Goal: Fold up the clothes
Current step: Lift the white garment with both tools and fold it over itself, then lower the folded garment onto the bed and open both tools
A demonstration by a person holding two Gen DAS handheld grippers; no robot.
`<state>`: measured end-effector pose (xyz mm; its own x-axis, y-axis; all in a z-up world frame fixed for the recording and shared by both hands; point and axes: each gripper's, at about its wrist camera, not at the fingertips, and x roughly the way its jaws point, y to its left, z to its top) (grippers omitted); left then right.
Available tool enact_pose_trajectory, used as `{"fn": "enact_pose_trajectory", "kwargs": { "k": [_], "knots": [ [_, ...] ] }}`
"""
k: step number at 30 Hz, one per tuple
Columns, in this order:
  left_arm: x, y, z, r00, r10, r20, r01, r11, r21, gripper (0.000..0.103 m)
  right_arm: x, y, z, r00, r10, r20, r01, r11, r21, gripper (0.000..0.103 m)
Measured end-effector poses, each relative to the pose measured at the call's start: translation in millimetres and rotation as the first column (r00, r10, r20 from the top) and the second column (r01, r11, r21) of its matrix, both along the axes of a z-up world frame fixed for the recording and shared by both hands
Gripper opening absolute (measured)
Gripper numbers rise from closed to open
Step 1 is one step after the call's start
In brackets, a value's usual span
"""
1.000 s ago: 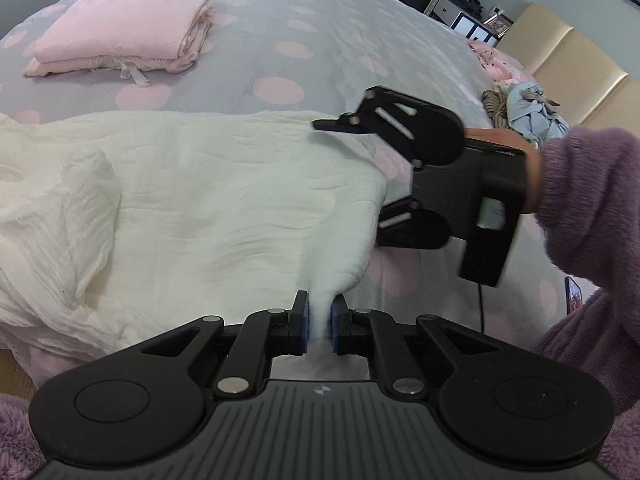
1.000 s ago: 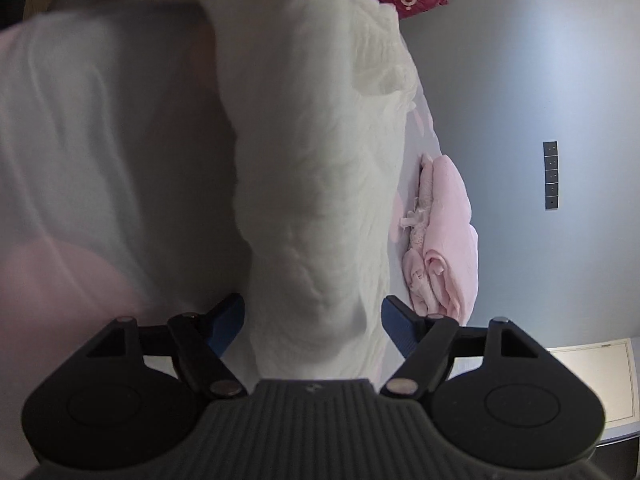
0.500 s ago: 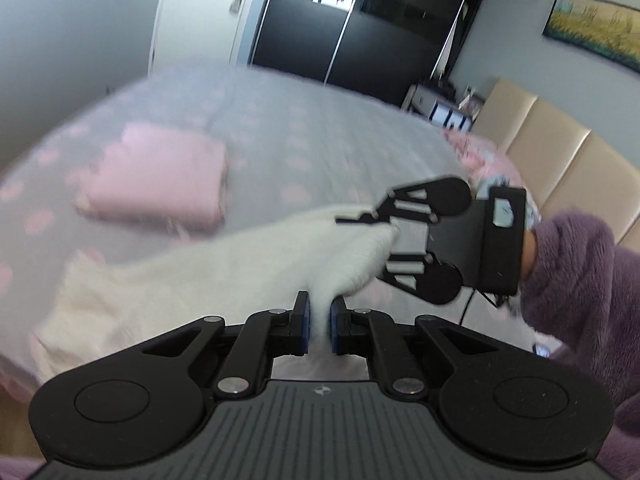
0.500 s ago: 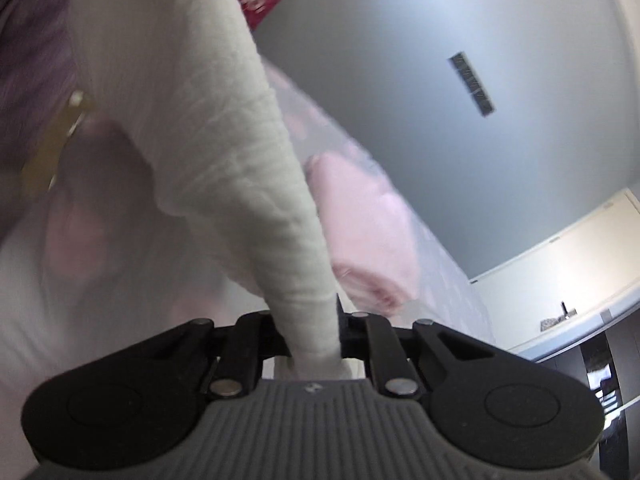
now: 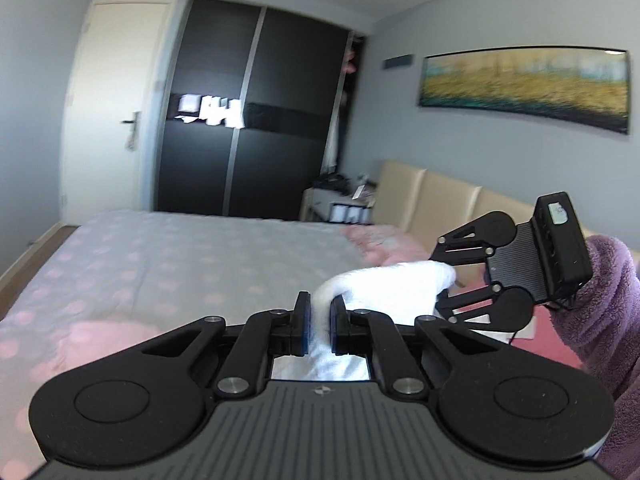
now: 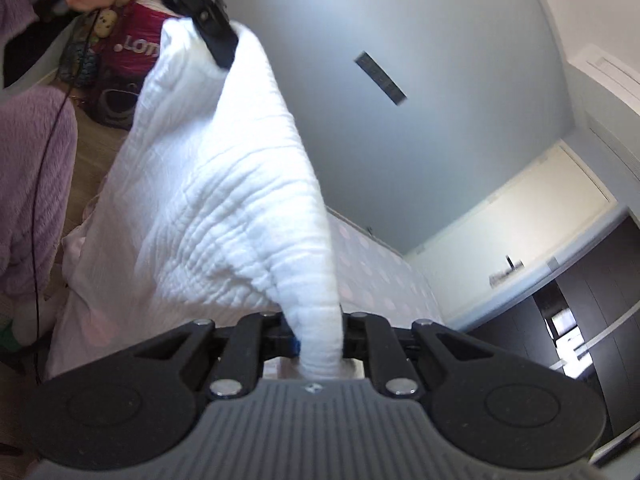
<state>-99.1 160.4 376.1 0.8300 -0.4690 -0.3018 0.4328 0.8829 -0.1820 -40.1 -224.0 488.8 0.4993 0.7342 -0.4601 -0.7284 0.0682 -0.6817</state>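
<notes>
The left tongs are clenched on one corner of the white cloth, the fabric bunched between their blue pads. From there the cloth runs ahead and to the right, straight to the right tongs, which pinch the other corner. In the right wrist view the cloth rises from those tongs up and leftward to the left tongs, hanging as a loose sheet between the pair, clear of the bed below and ahead. A folded pink pile seems to lie on the bed, low and left of the left tongs, though blur makes that unsure.

The step in hand looks like lifting the cloth by two corners to spread it for a fold. Next, I judge, both tongs need to pull apart until the top edge is taut, then lower the cloth flat onto the bed without letting either corner slip.
</notes>
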Motion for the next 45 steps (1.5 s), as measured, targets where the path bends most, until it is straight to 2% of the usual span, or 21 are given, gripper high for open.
{"fn": "enact_pose_trajectory", "kwargs": {
  "k": [3, 6, 12, 17, 21, 23, 25, 27, 29, 32, 36, 38, 39, 41, 43, 45],
  "knots": [
    [31, -24, 1, 0.997, -0.078, 0.006, 0.078, 0.997, -0.008, 0.007, -10, -22, 22, 0.994, -0.105, 0.003, 0.105, 0.994, 0.009, 0.014],
    [67, -54, -4, 0.989, -0.145, -0.008, 0.145, 0.989, 0.004, 0.007, 1, -37, 24, 0.972, -0.235, 0.027, 0.235, 0.972, 0.006, 0.014],
    [141, -119, -23, 0.978, -0.209, -0.007, 0.209, 0.976, 0.06, 0.007, 52, -70, -6, 0.883, -0.464, 0.067, 0.465, 0.885, -0.006, 0.013],
    [176, -148, -11, 0.967, -0.242, 0.078, 0.239, 0.97, 0.043, 0.007, 97, -78, -16, 0.797, -0.593, 0.116, 0.585, 0.805, 0.098, 0.013],
    [194, -159, -1, 0.949, -0.278, 0.15, 0.277, 0.96, 0.031, 0.007, 110, -101, -7, 0.758, -0.632, 0.162, 0.608, 0.774, 0.176, 0.013],
    [193, -162, -8, 0.938, -0.311, 0.153, 0.306, 0.95, 0.056, 0.007, 107, -109, -9, 0.76, -0.624, 0.18, 0.599, 0.781, 0.177, 0.013],
    [189, -163, -21, 0.925, -0.353, 0.14, 0.343, 0.935, 0.093, 0.007, 103, -115, -21, 0.777, -0.601, 0.189, 0.582, 0.799, 0.15, 0.014],
    [178, -163, -43, 0.908, -0.407, 0.103, 0.391, 0.909, 0.143, 0.007, 100, -116, -38, 0.801, -0.57, 0.182, 0.561, 0.821, 0.102, 0.014],
    [162, -164, -75, 0.888, -0.459, 0.027, 0.446, 0.874, 0.195, 0.007, 86, -125, -65, 0.825, -0.547, 0.144, 0.548, 0.836, 0.037, 0.014],
    [133, -165, -125, 0.844, -0.526, -0.101, 0.534, 0.808, 0.25, 0.007, 63, -137, -116, 0.861, -0.506, 0.048, 0.508, 0.857, -0.086, 0.014],
    [85, -161, -189, 0.749, -0.599, -0.283, 0.661, 0.708, 0.25, 0.007, 25, -151, -179, 0.879, -0.46, -0.124, 0.427, 0.876, -0.223, 0.013],
    [62, -159, -217, 0.687, -0.626, -0.369, 0.721, 0.651, 0.238, 0.007, 7, -161, -205, 0.873, -0.437, -0.216, 0.376, 0.886, -0.273, 0.013],
    [52, -158, -230, 0.649, -0.637, -0.416, 0.753, 0.616, 0.231, 0.007, -1, -161, -215, 0.866, -0.426, -0.262, 0.346, 0.889, -0.299, 0.013],
    [38, -161, -251, 0.587, -0.644, -0.49, 0.799, 0.561, 0.219, 0.007, -33, -170, -240, 0.851, -0.404, -0.336, 0.285, 0.891, -0.352, 0.013],
    [31, -163, -271, 0.544, -0.634, -0.55, 0.824, 0.529, 0.205, 0.006, -48, -170, -261, 0.83, -0.39, -0.398, 0.231, 0.89, -0.392, 0.013],
    [33, -168, -285, 0.52, -0.62, -0.588, 0.835, 0.513, 0.197, 0.006, -60, -172, -286, 0.806, -0.394, -0.442, 0.203, 0.886, -0.418, 0.013]
  ]
}}
